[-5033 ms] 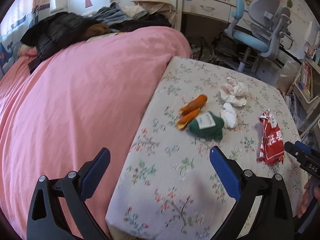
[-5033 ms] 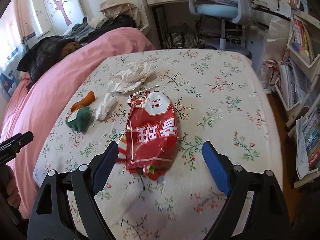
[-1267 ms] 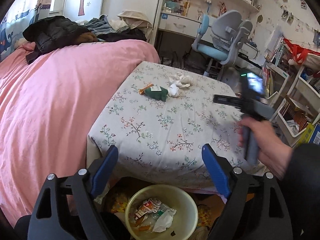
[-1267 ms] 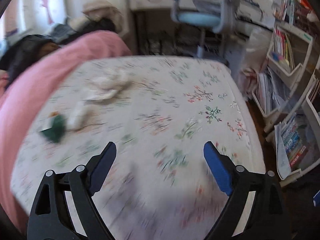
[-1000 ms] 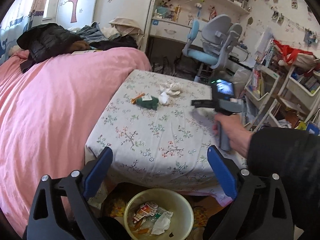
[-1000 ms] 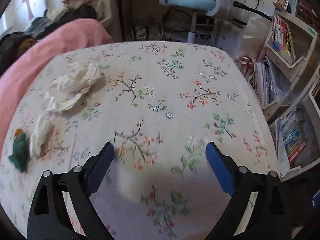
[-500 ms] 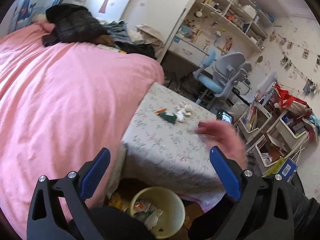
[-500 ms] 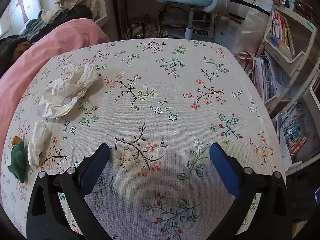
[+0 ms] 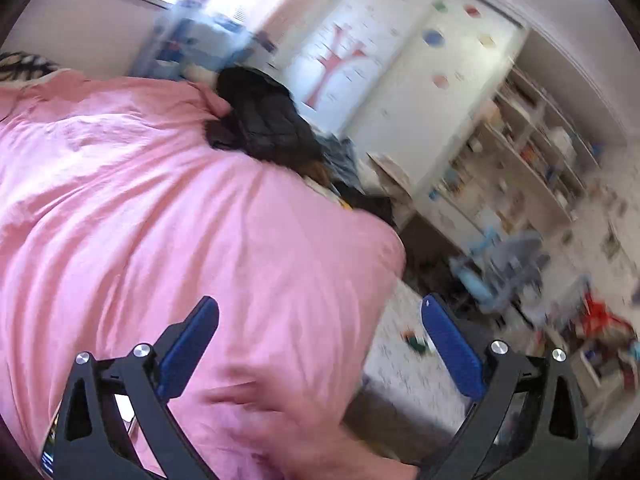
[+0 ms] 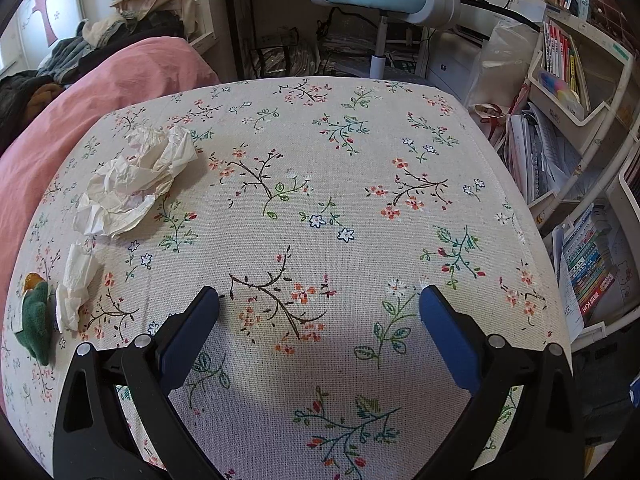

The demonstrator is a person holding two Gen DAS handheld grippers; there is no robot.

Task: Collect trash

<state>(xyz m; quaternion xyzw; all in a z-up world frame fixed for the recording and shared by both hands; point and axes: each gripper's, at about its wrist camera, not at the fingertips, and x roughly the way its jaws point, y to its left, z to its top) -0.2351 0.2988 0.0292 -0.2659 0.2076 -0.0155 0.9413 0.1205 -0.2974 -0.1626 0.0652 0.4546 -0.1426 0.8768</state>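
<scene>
our right gripper (image 10: 318,306) wide apart over the tablecloth (image 10: 400,152) | tissue (image 10: 132,180), wad (image 10: 76,284), green bit (image 10: 36,320) far left | left gripper (image 9: 318,320) apart too, blurry, facing pink duvet (image 9: 140,208)

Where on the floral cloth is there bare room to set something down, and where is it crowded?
Bare: the floral cloth from the crumpled paper across to its right edge, and ahead of the open right gripper. Crowded: the left edge, with paper, tissue and green wrapper.

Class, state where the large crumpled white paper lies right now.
In the right wrist view, the crumpled white paper lies on the floral tablecloth, left side, near the pink bedcover, above a smaller tissue.
</scene>
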